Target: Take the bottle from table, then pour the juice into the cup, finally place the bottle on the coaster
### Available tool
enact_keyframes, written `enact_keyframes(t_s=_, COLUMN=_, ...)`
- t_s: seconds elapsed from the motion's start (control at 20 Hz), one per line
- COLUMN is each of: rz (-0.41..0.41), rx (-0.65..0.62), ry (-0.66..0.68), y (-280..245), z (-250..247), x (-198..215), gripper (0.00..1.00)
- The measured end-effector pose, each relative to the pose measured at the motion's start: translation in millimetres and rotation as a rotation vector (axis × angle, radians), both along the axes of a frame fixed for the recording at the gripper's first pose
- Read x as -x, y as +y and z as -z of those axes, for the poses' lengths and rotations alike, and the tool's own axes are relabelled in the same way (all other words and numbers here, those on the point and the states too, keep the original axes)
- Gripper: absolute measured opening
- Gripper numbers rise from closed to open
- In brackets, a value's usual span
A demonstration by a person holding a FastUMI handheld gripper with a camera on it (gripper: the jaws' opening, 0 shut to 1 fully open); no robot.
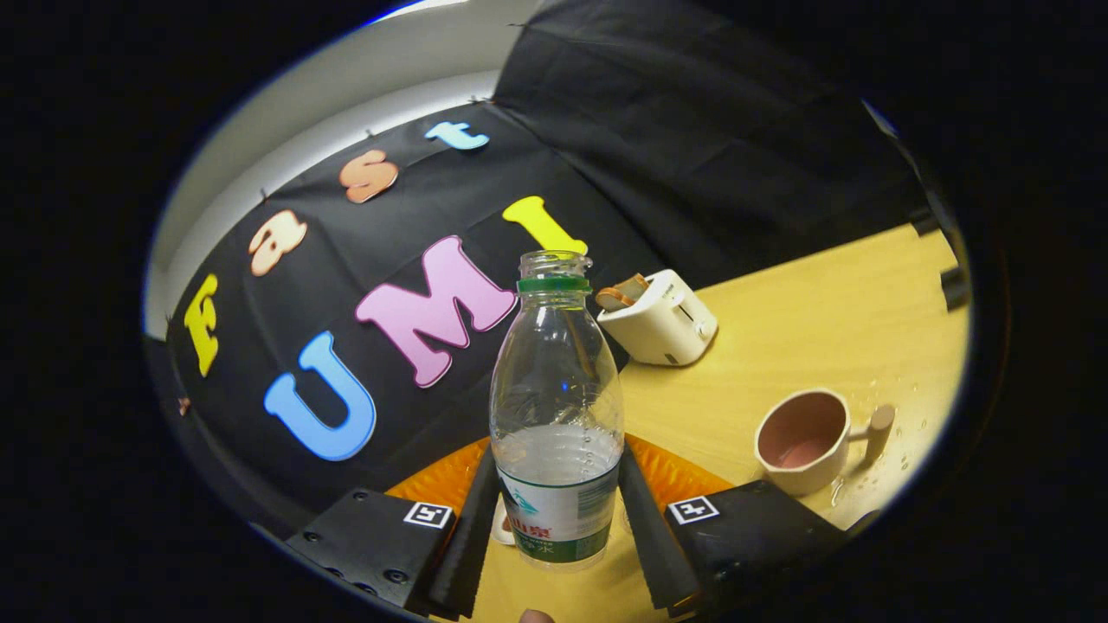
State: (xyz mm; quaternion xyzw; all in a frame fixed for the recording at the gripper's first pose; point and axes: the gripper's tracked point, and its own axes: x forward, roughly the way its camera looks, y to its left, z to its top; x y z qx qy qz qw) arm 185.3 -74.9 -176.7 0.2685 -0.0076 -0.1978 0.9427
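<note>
- Fingertip [537,616] of a person pokes in at the very near edge, just under the bottle; rest of the hand hidden, so arm pose can only be judged from the tilted view: gripper looks rolled to one side, pointing level-ish toward the far wall.
- Gripper [558,519] fingers sit tight against both sides of the bottle's lower body, at label height; jaws narrowed to bottle width, both pads look pressed on it, so it reads as gripped.
- Bottle [557,407] clear plastic, no cap on, green ring at the neck, upright relative to the fingers, roughly a third full of clear liquid. Can't tell if its base is on the table or lifted; bottom edge seems just off the surface.
- Coaster [450,476] orange, ribbed, lies just beyond the fingers, behind the bottle, showing on both sides of it; bottle not clearly resting on it.
- Table [822,303] light wood; small droplets near the cup on the right.
- Cup [801,439] pale with wooden handle, right of the bottle and a bit farther, apart from it; a little liquid sits in the bottom.
- Toaster [662,320] white, bread in a slot, far behind the bottle, not part of the task.
- Progress, my read: grasp done; liquid in the cup plus droplets suggest pouring done or partly done; placing on the coaster is left.
</note>
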Motion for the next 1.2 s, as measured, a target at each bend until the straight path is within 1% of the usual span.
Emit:
enact_keyframes(t_s=0.15, rz=-0.005, rx=0.245, ry=0.049, y=7, z=-12, x=-18, gripper=0.75)
enact_keyframes(t_s=0.25, rz=0.008, rx=0.381, ry=0.082, y=7, z=-15, x=-28, gripper=0.75)
enact_keyframes(t_s=0.4, rz=0.039, rx=0.54, ry=0.118, y=7, z=-12, x=-45, gripper=0.75)
enact_keyframes(t_s=0.6, rz=0.042, rx=0.682, ry=0.192, y=8, z=29, x=-70, gripper=0.75)
enact_keyframes(t_s=0.7, rz=0.029, rx=0.713, ry=0.224, y=7, z=51, x=-77, gripper=0.75)
enact_keyframes(t_s=0.85, rz=0.023, rx=0.661, ry=0.222, y=5, z=77, x=-86, gripper=0.76)
enact_keyframes(t_s=1.0, rz=0.043, rx=0.647, ry=0.229, y=-2, z=85, x=-81, gripper=0.76)
enact_keyframes(t_s=1.2, rz=0.03, rx=0.625, ry=0.222, y=-4, z=96, x=-87, gripper=0.76)
